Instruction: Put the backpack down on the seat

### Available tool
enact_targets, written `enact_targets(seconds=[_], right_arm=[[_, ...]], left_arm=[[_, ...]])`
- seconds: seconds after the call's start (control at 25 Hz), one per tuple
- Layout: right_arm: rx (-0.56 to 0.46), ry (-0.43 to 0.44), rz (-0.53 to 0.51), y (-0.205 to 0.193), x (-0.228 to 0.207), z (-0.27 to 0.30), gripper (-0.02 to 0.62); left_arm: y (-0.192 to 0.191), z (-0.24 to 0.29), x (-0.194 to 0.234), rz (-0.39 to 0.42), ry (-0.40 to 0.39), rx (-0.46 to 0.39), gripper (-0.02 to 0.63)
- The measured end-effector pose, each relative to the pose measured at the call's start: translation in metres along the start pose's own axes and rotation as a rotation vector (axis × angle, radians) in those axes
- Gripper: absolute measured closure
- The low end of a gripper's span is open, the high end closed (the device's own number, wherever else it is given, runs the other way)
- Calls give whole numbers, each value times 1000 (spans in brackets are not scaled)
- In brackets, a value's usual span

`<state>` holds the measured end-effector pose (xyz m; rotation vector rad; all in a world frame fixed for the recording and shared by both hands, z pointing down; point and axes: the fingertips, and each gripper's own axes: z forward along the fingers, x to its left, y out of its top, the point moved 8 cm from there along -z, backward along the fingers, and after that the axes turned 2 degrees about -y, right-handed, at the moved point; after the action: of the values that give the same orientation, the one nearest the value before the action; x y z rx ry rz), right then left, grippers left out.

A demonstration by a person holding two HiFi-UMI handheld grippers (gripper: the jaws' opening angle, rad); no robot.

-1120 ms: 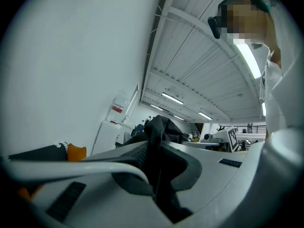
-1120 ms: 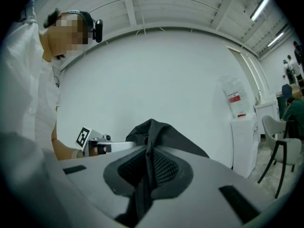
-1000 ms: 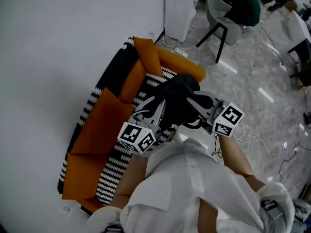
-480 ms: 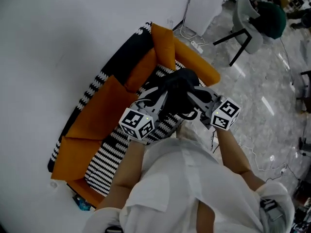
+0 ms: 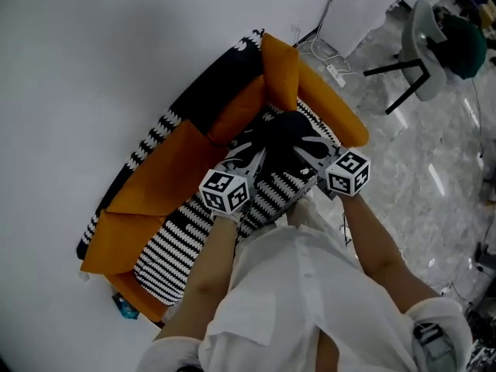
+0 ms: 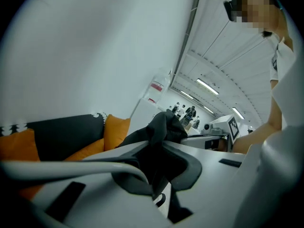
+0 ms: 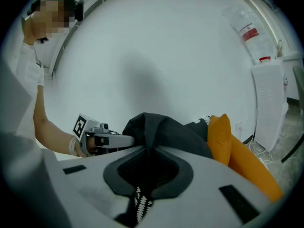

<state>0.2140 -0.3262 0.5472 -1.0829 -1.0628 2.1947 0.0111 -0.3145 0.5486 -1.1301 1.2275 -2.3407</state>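
Backpack: black fabric backpack (image 5: 285, 134), over black-and-white striped sofa seat (image 5: 186, 242).
Left gripper (image 6: 159, 144): jaws pinched tight on backpack fabric.
Right gripper (image 7: 146, 151): jaws likewise clamping backpack fabric.

L gripper (image 5: 249, 161) & R gripper (image 5: 314, 152) held fwd, jaws clamped on backpack (image 5: 284, 132).

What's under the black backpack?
The black-and-white striped seat lies under the backpack. The backpack covers the patch right beneath it, so whether it rests there yet cannot be told.
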Motion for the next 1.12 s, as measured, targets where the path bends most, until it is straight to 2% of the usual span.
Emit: enact_targets(seconds=[0.48,0.64,1.12], right_arm=[[164,-47,89,-48,-37,39,565],[149,-61,125,-49,-44,47,565],[225,-131,88,-56,-45,57,565]], left_arm=[[-49,28,43,-109,84,144,561],[-49,33,53,-140,93,133,561],[-60,37,63,-168,140,157,561]])
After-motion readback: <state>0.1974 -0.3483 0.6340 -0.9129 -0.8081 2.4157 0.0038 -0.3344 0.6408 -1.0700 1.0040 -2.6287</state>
